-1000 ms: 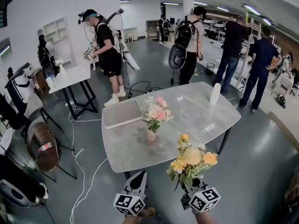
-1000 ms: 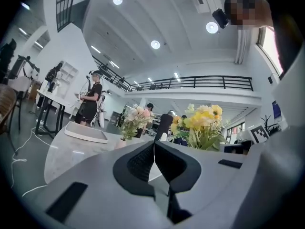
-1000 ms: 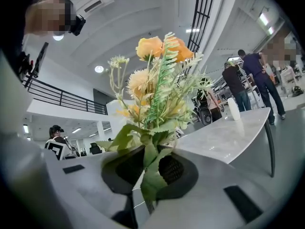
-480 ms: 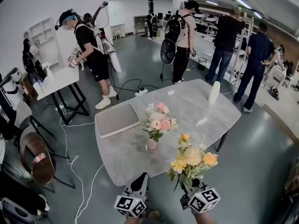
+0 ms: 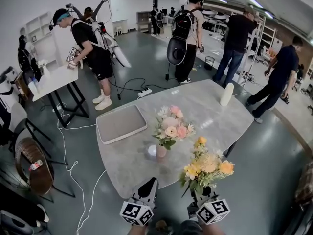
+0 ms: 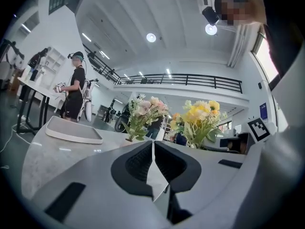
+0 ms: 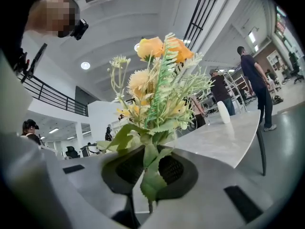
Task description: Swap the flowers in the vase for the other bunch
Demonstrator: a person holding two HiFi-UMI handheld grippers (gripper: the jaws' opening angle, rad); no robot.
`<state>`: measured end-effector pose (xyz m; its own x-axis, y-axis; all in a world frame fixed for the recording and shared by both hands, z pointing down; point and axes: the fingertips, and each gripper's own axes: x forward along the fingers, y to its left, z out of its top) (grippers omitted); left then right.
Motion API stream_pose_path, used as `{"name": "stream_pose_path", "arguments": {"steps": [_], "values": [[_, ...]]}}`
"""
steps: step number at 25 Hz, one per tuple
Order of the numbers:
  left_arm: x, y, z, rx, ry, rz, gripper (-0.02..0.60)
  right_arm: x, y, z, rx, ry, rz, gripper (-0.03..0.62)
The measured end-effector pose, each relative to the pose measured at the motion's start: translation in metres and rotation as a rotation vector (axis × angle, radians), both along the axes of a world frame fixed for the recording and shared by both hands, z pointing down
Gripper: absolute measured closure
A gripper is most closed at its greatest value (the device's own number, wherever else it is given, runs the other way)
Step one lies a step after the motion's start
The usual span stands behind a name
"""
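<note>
**Right hand-held gripper** (image 7: 151, 168): clenched on the stems of the yellow bunch (image 7: 157, 89). Green leaves spill over the pads, and the blooms stand upright above the jaws. In the head view it sits just short of the near edge of the tabletop (image 5: 205, 116).

**Left hand-held gripper** (image 6: 153, 151): jaws pressed together with nothing between them. It points level toward the tabletop, beside the right one and apart from it.

**Task's things:** the vase (image 5: 161, 151) stands upright on the tabletop near its front edge. It lies ahead of both hand-held grippers, slightly to the right of the left one and to the left of the right one, and touches neither. The pink bunch (image 5: 172, 126) is still seated in it. The yellow bunch is held off to the right of the vase, clear of the pink blooms.

**Progress, as judged:** early.
- Done: the replacement bunch is in hand.
- Not yet done: lifting the pink bunch out, setting it aside and seating the yellow stems in the vase.

The empty left hand-held gripper appears best placed to take the pink stems, though it would have to open first.

**Surroundings:** a flat tray (image 5: 121, 123) lies on the far left of the tabletop, and a white bottle (image 5: 226, 94) stands near its far right edge. Several people stand on the floor beyond.
</note>
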<state>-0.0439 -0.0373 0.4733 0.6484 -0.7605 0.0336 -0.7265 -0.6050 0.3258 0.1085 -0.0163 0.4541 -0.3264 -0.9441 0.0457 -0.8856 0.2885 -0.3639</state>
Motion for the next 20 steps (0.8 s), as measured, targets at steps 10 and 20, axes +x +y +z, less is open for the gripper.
{"name": "stream_pose_path", "arguments": {"steps": [10, 20], "values": [[0.015, -0.049, 0.015, 0.032, -0.057, 0.010, 0.565, -0.005, -0.040, 0.004, 0.054, 0.031, 0.049, 0.522], [0.028, -0.097, 0.042, 0.030, -0.127, 0.022, 0.459, -0.004, -0.073, 0.016, 0.090, 0.115, 0.084, 0.522]]}}
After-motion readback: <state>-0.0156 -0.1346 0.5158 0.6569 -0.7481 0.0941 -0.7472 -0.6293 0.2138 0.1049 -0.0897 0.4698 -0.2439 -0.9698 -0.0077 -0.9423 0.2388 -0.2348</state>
